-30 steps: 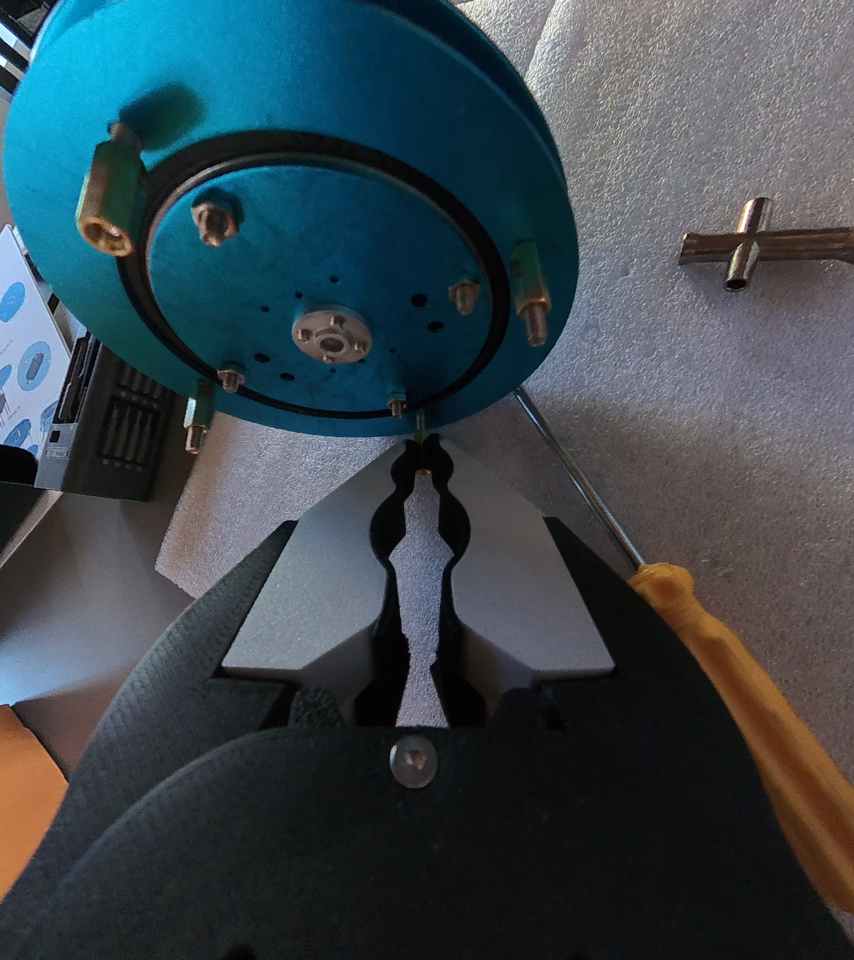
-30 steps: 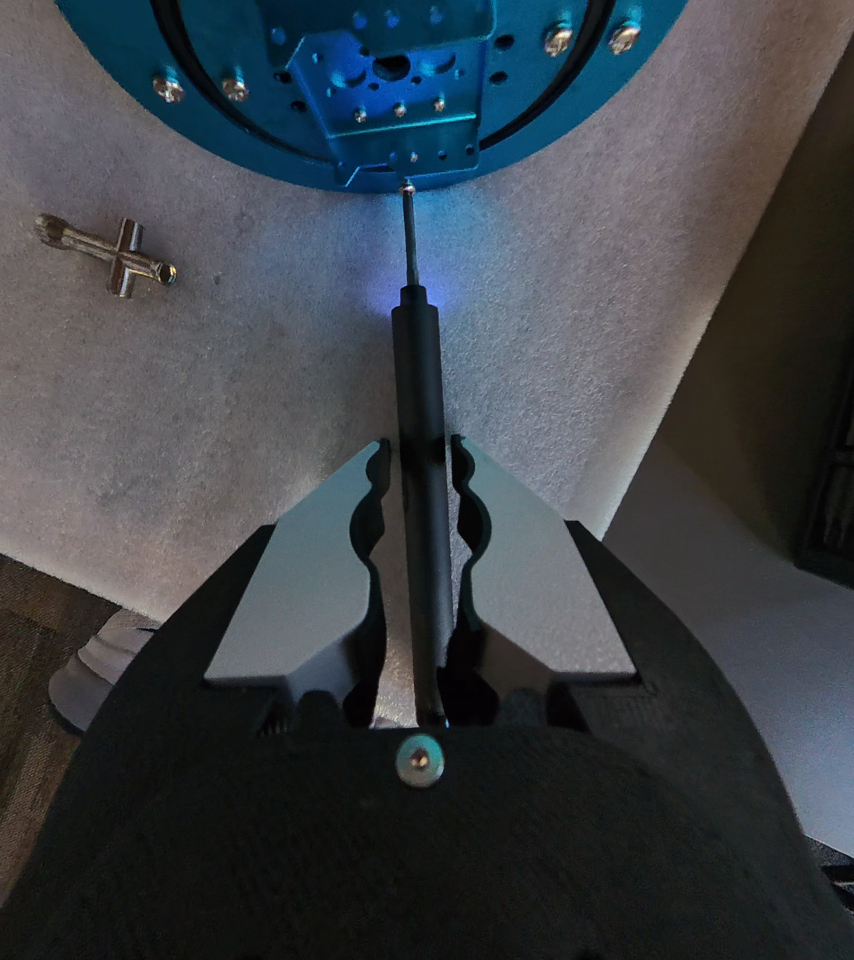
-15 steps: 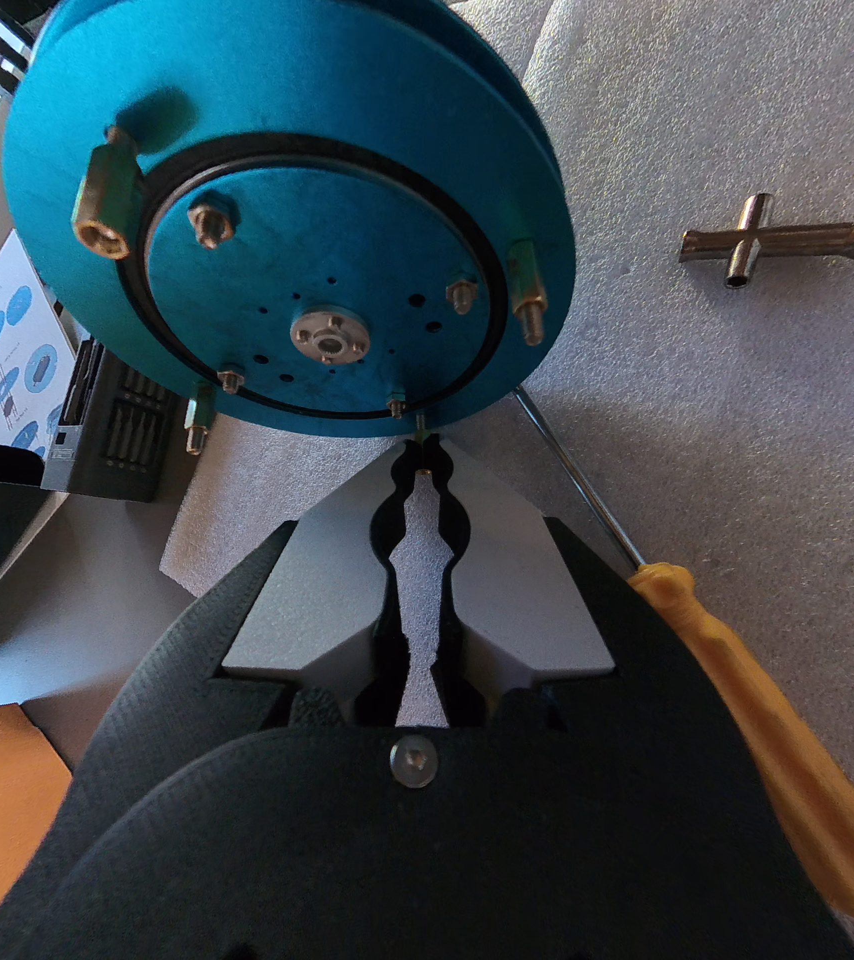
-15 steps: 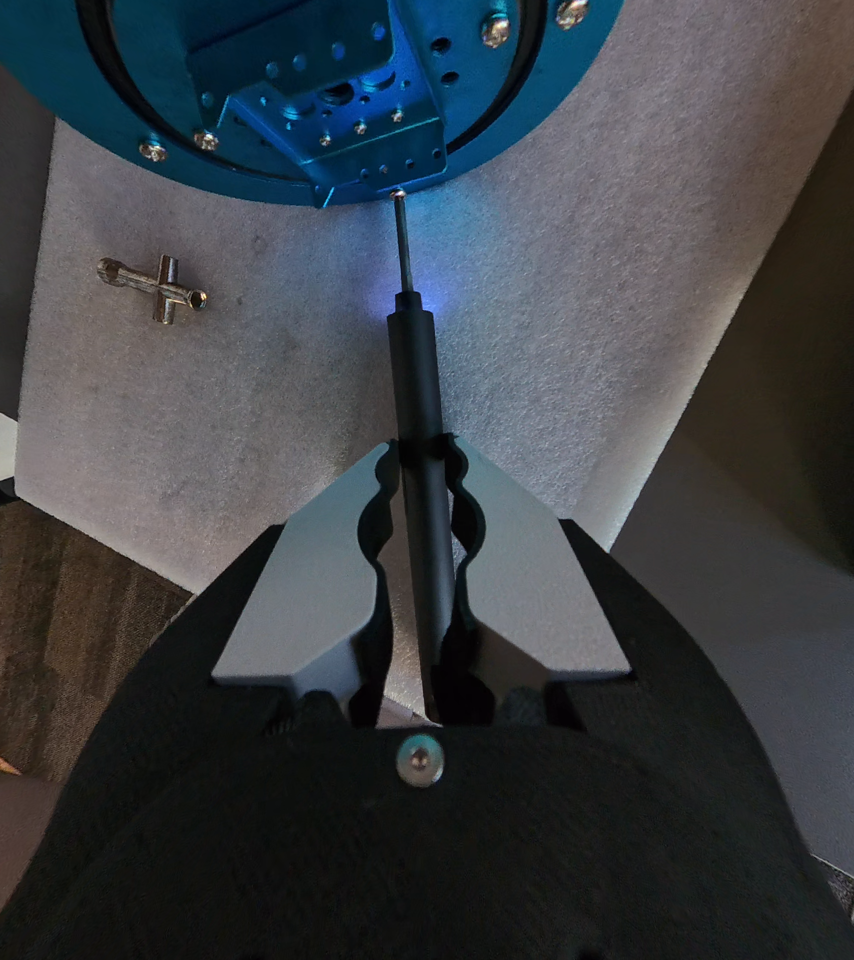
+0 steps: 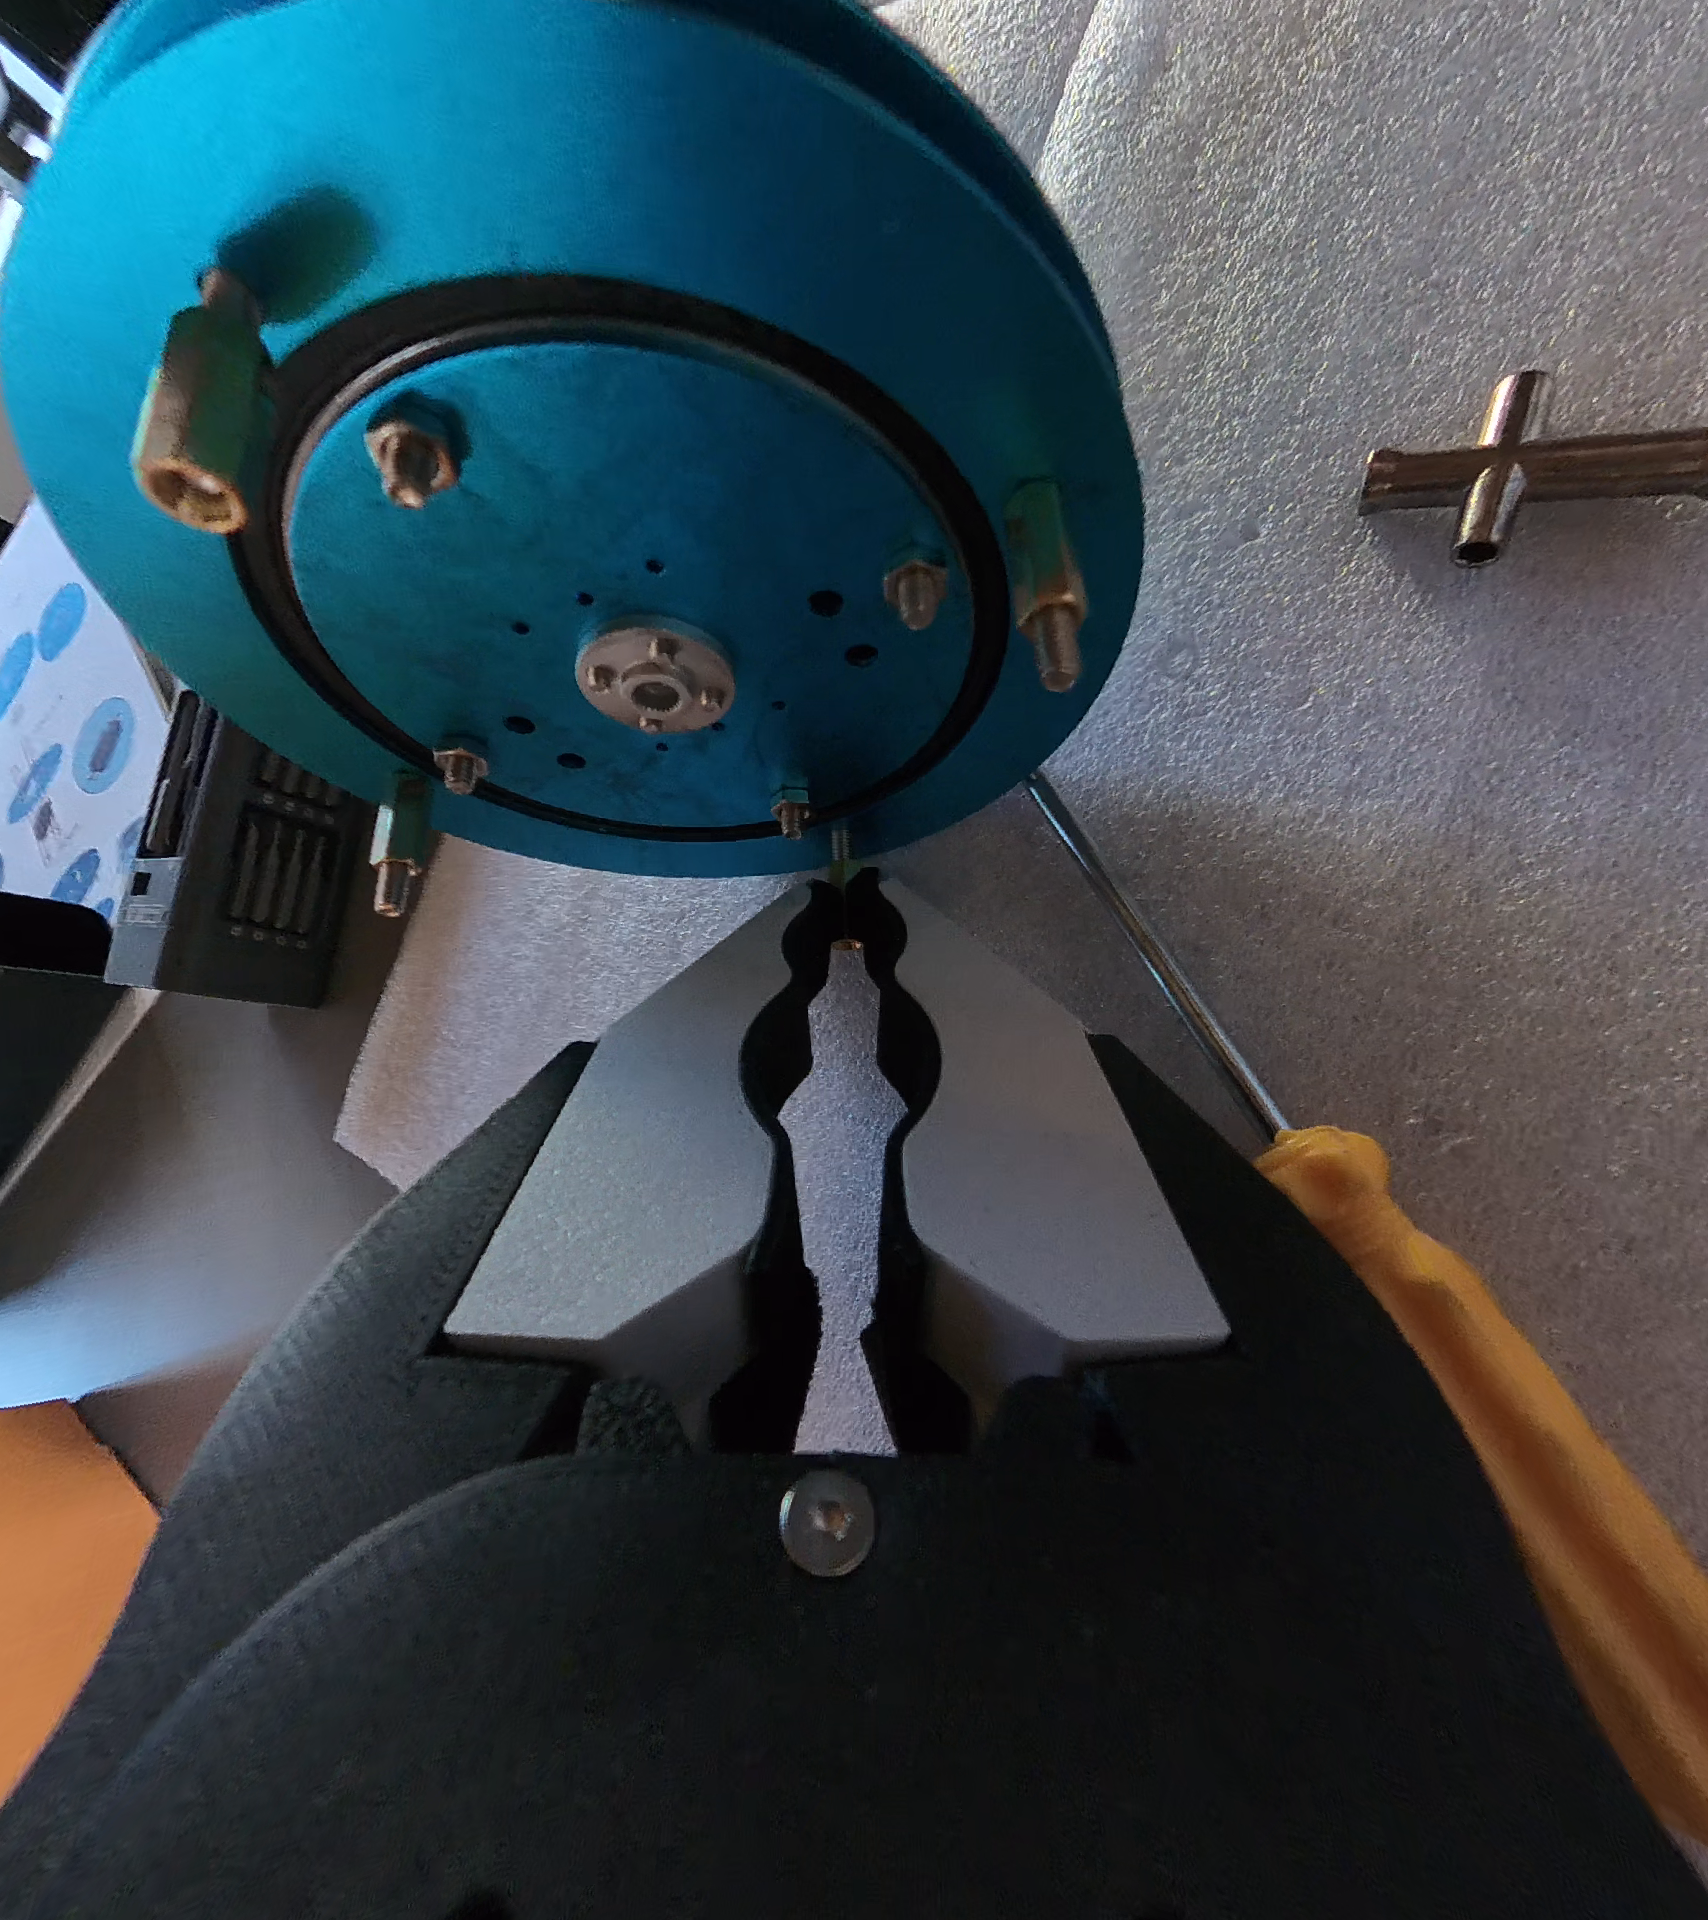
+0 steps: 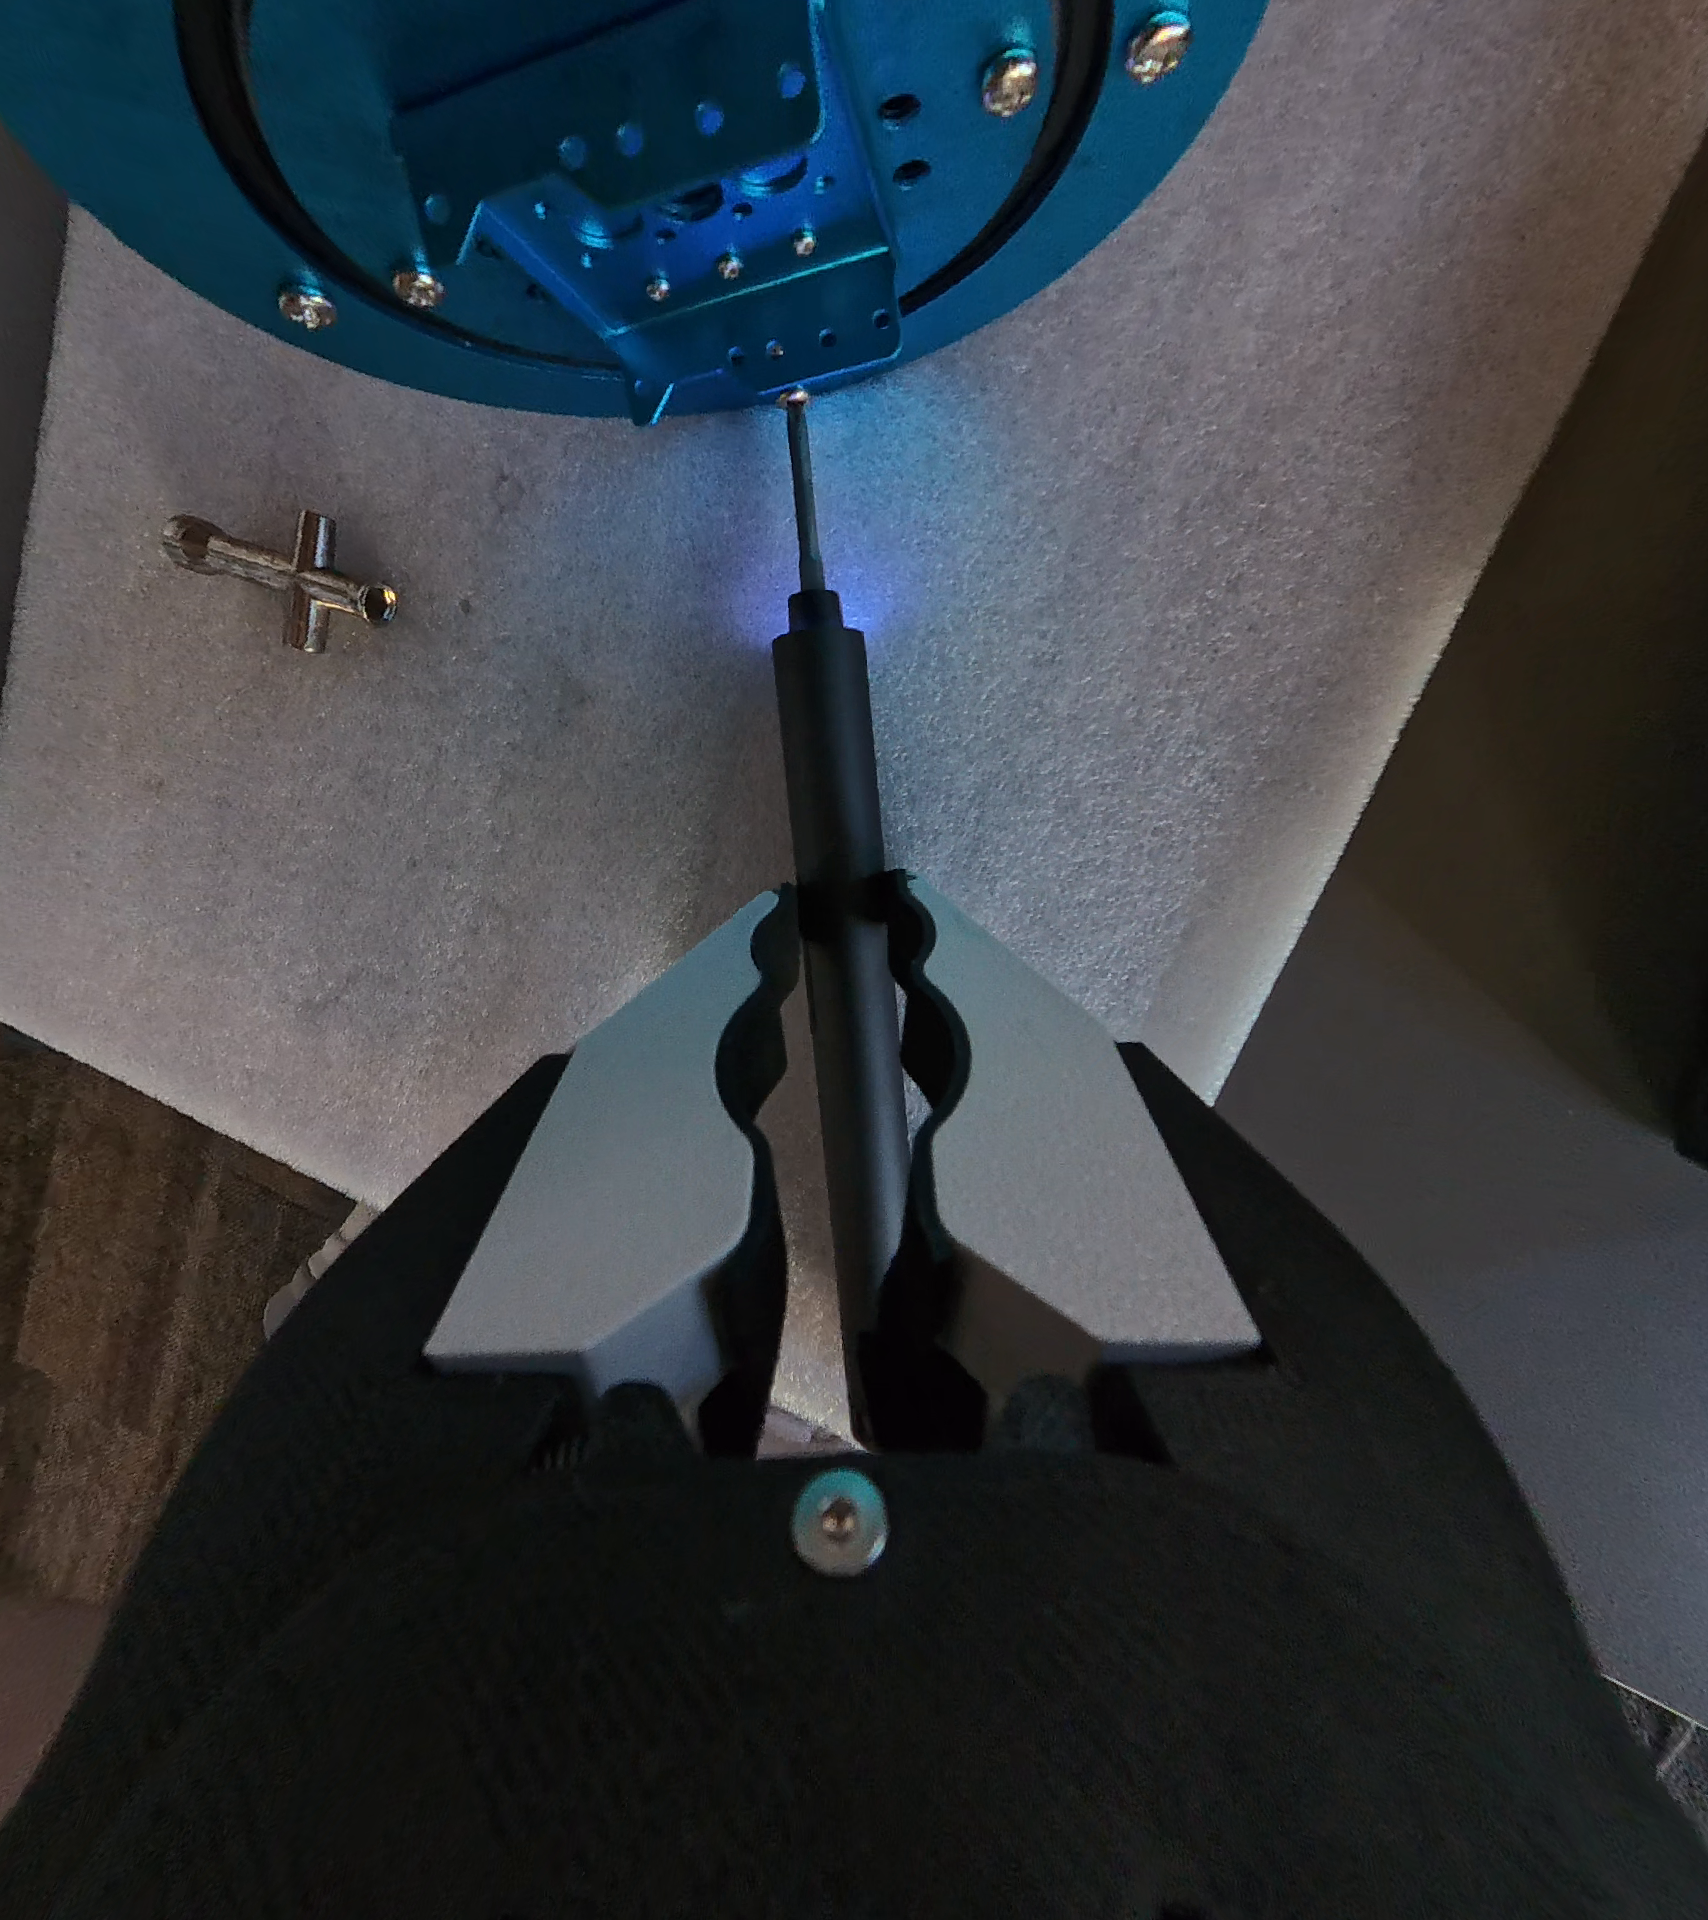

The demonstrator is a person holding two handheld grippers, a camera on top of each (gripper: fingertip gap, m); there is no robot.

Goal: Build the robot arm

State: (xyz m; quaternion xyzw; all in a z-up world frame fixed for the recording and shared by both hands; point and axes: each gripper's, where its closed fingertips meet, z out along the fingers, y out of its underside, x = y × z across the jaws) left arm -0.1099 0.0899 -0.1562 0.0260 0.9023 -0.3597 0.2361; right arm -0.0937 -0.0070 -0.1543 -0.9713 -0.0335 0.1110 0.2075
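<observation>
A blue round metal disc assembly (image 5: 569, 436) with brass standoffs and a silver hub is held up off the white foam mat (image 5: 1452, 831). My left gripper (image 5: 845, 894) is shut on a small brass standoff (image 5: 845, 920) at the disc's lower rim. In the right wrist view the disc's other face (image 6: 621, 187) shows a blue bracket and screws. My right gripper (image 6: 845, 894) is shut on a dark electric screwdriver (image 6: 834, 852), lit blue at its front. Its thin bit touches a screw (image 6: 794, 397) at the bracket's lower edge.
A yellow-handled screwdriver (image 5: 1515, 1455) lies on the foam to the right of my left gripper. A metal cross wrench (image 5: 1577, 473) lies farther right; it also shows in the right wrist view (image 6: 294, 582). A black bit case (image 5: 247, 873) and a printed sheet (image 5: 19, 727) sit at left. About 11 cm separates my left fingertips from my right. The black bit case (image 5: 247, 873) sits 15 cm or so from the ends of my left fingers.
The right wrist view has shifted and turned: the disc and cross wrench moved in frame while the bit stayed at the bracket's lower edge. The left gripper keeps its hold; the disc barely moves.
</observation>
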